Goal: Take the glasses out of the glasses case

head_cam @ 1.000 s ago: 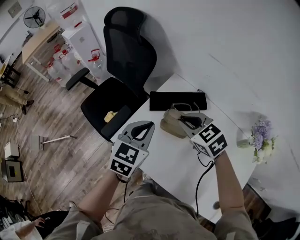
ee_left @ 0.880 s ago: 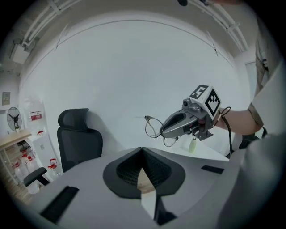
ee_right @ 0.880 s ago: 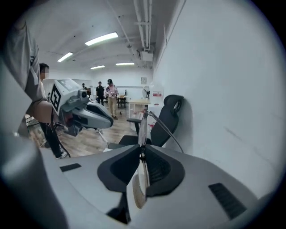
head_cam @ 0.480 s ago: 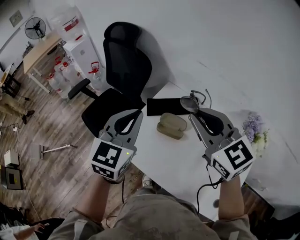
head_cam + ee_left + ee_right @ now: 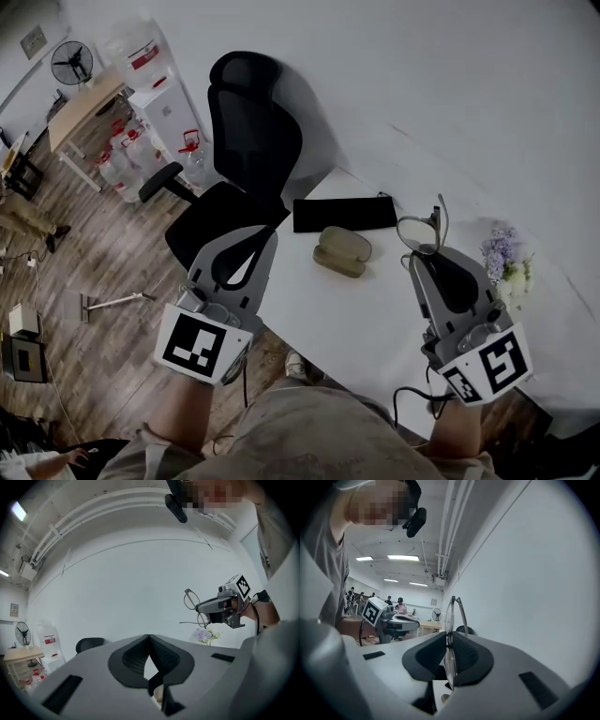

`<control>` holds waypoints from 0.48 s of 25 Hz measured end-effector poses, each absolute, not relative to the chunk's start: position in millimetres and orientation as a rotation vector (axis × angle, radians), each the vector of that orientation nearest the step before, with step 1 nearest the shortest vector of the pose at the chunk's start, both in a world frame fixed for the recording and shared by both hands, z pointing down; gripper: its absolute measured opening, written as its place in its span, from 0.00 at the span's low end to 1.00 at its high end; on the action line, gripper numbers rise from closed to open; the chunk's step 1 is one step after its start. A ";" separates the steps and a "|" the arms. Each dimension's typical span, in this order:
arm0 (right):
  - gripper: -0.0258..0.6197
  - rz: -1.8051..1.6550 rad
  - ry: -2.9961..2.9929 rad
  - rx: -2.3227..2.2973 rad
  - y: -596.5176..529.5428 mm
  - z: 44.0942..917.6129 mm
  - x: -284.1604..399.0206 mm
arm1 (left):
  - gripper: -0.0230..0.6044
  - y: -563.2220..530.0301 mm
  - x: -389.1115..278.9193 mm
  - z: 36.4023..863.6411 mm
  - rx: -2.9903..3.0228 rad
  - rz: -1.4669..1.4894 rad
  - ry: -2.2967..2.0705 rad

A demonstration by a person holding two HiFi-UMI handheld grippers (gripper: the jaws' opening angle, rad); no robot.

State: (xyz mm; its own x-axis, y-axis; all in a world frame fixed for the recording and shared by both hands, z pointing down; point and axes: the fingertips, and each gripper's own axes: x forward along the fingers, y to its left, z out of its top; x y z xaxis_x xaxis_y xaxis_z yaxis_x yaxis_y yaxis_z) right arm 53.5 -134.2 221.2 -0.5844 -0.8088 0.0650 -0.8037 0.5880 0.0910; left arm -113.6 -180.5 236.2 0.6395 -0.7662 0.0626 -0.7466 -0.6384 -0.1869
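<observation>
1. Empty-handed, the left gripper (image 5: 262,236) hangs over the left edge of the table (image 5: 361,314). Its jaws are pressed together with nothing between them.
2. Next, the glasses case (image 5: 343,251) lies on the table toward the far edge, just in front of a black pouch (image 5: 344,214). It looks closed, though from this angle I cannot be sure.
3. Further right, the right gripper (image 5: 421,257) is clamped on the glasses (image 5: 419,232). They are out of the case and held in the air over the table's right side, near the flowers (image 5: 506,262). Its own view shows the pads pinching the frame edge-on, with one lens rising above the jaws.
4. Risks, as I judge them:
   - The grip sits on a thin, smooth part, so a quick swing could let the glasses pivot or slide out and drop onto the table or off its edge.
   - Squeezing harder to prevent that might bend the frame or mark the lens.
   - The unfolded arms could also catch on the flowers during set-down.
</observation>
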 end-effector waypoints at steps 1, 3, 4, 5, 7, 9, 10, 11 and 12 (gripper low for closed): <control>0.13 -0.066 -2.701 1.378 -130.0 226.0 53.6 | 0.06 -176.6 -114.0 236.7 -2.722 -0.202 1.272; 0.13 -0.023 -2.698 1.367 -122.9 237.2 51.5 | 0.06 -170.1 -115.4 240.6 -2.727 -0.206 1.289; 0.13 0.005 -2.703 1.360 -119.8 243.0 49.3 | 0.06 -167.4 -115.9 244.1 -2.729 -0.212 1.293; 0.13 0.039 -2.713 1.350 -116.6 248.9 46.0 | 0.06 -164.5 -115.6 248.6 -2.740 -0.219 1.295; 0.13 0.117 -2.743 1.311 -108.6 260.3 36.3 | 0.06 -158.0 -113.9 260.0 -2.774 -0.240 1.297; 0.13 0.180 -2.762 1.267 -102.2 271.0 27.6 | 0.06 -152.3 -111.4 272.6 -2.799 -0.270 1.290; 0.13 0.196 -2.762 1.255 -100.6 275.2 25.4 | 0.06 -150.7 -110.2 278.1 -2.801 -0.283 1.281; 0.13 0.205 -2.759 1.250 -99.9 278.1 24.6 | 0.06 -150.1 -109.2 282.4 -2.798 -0.293 1.271; 0.13 0.210 -2.756 1.250 -100.1 279.6 24.9 | 0.06 -150.2 -108.3 285.3 -2.796 -0.301 1.265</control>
